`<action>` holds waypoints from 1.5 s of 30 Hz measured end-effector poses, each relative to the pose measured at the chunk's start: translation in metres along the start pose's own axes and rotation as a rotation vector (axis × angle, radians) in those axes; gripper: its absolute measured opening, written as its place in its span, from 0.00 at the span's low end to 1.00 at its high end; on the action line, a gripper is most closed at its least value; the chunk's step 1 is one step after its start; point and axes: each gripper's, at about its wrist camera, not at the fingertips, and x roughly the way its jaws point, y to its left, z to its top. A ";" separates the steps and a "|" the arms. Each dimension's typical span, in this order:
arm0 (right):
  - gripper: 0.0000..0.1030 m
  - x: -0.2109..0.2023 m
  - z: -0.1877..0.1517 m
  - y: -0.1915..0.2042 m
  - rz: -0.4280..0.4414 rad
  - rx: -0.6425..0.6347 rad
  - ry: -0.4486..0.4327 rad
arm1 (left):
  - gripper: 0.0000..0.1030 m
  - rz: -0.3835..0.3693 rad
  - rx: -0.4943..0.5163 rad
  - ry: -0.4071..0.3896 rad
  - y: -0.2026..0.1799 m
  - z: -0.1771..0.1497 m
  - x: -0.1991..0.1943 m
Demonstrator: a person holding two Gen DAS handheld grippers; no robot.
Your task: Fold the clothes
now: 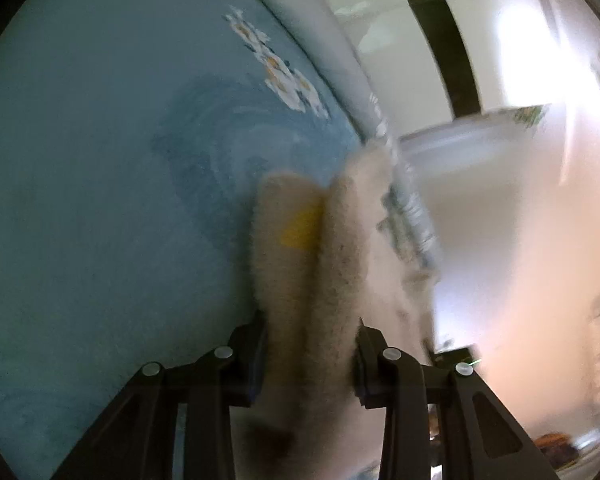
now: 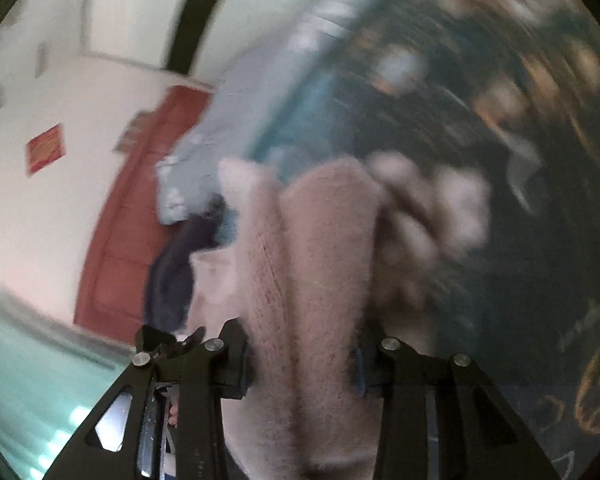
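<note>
- The left tool [image 1: 310,344] is clamped on a bunched fold of a fuzzy cream garment [image 1: 300,264], which rises between its two black fingers and fills the gap.
- A small yellow patch [image 1: 302,226] shows in a crease of that fabric.
- Behind the garment lies a pale blue bed cover [image 1: 100,160] with a printed cluster of white flowers [image 1: 284,68]; the cover's edge runs diagonally to the right of the flowers.
- The right tool [image 2: 300,354] is likewise closed on a thick fold of the same fuzzy fabric [image 2: 320,260], which looks pinkish in this view.
- Beyond it sit blurred bedding in light blue [image 2: 204,148] and a dark patterned cloth [image 2: 520,140].
- A red door [image 2: 140,208] stands against a white wall at left.
- Both views are motion-blurred, so fine detail is unclear.
</note>
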 end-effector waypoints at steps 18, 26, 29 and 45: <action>0.60 -0.002 -0.014 0.009 -0.118 -0.099 -0.029 | 0.64 0.188 0.229 0.078 -0.035 0.016 0.023; 0.73 0.036 -0.015 0.037 -0.260 -0.268 0.004 | 0.67 0.170 0.268 0.076 -0.037 0.016 0.035; 0.69 0.038 -0.014 0.038 -0.269 -0.271 0.003 | 0.57 0.172 0.267 0.058 -0.034 0.014 0.034; 0.43 -0.073 0.005 0.018 -0.143 -0.160 -0.115 | 0.37 0.014 0.429 0.167 -0.157 -0.033 0.079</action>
